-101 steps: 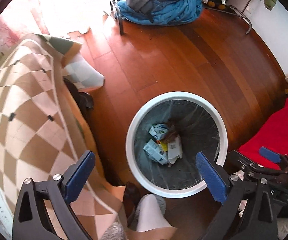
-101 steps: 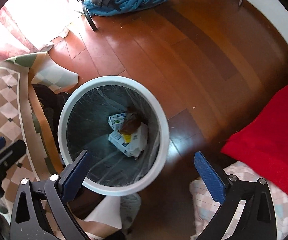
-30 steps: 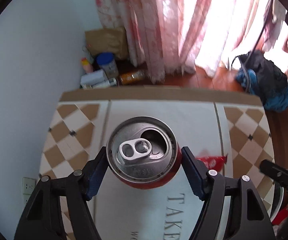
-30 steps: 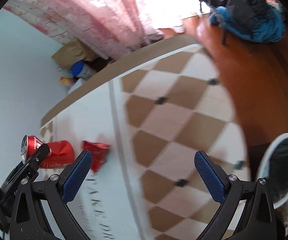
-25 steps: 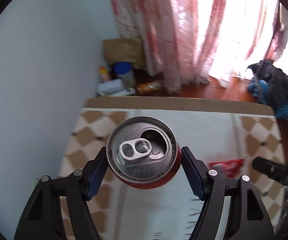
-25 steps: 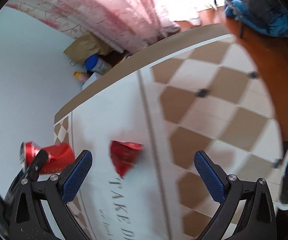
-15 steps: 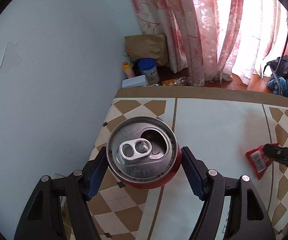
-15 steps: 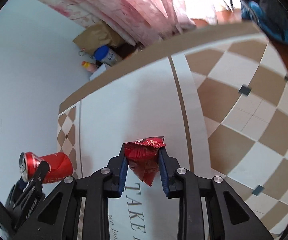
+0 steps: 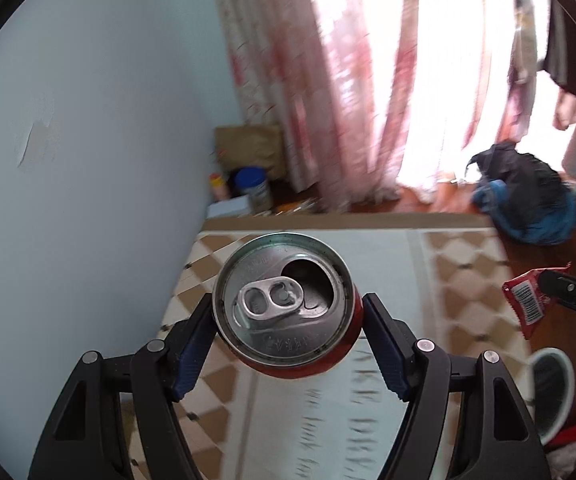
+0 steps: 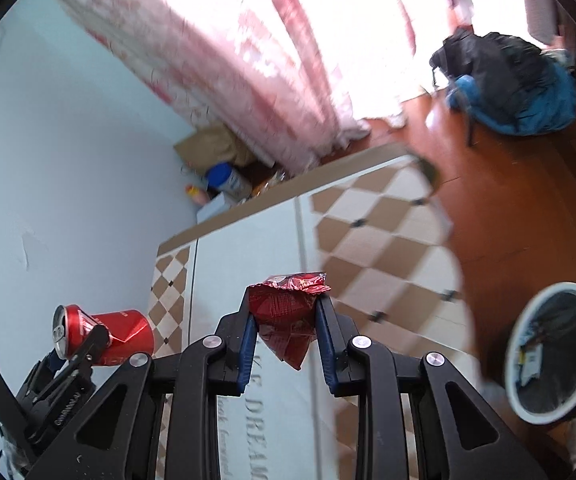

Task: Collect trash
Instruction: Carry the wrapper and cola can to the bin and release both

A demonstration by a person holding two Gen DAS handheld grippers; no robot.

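Note:
My left gripper (image 9: 288, 320) is shut on a red drink can (image 9: 286, 306), its opened top facing the camera, held above the checked tablecloth (image 9: 459, 272). In the right wrist view the same can (image 10: 104, 334) shows at lower left in the left gripper's fingers (image 10: 92, 340). My right gripper (image 10: 286, 330) is shut on a crumpled red snack wrapper (image 10: 284, 320), lifted off the cloth. That wrapper (image 9: 527, 304) also appears at the right edge of the left wrist view. A white-rimmed trash bin (image 10: 553, 354) with a dark liner stands on the floor at lower right, with cartons inside.
The table (image 10: 272, 240) with its printed cloth fills the foreground. Behind it, by the pale wall, are a brown paper bag (image 9: 250, 150), a blue-lidded jar (image 9: 254, 188) and small boxes. Pink curtains (image 9: 351, 80) hang beyond. A blue-and-black bag heap (image 10: 515, 84) lies on the wooden floor.
Since half a second ago both grippers have swung right; the bin has come into both views. The wrapper is now lifted clear of the cloth. Both grips are unchanged.

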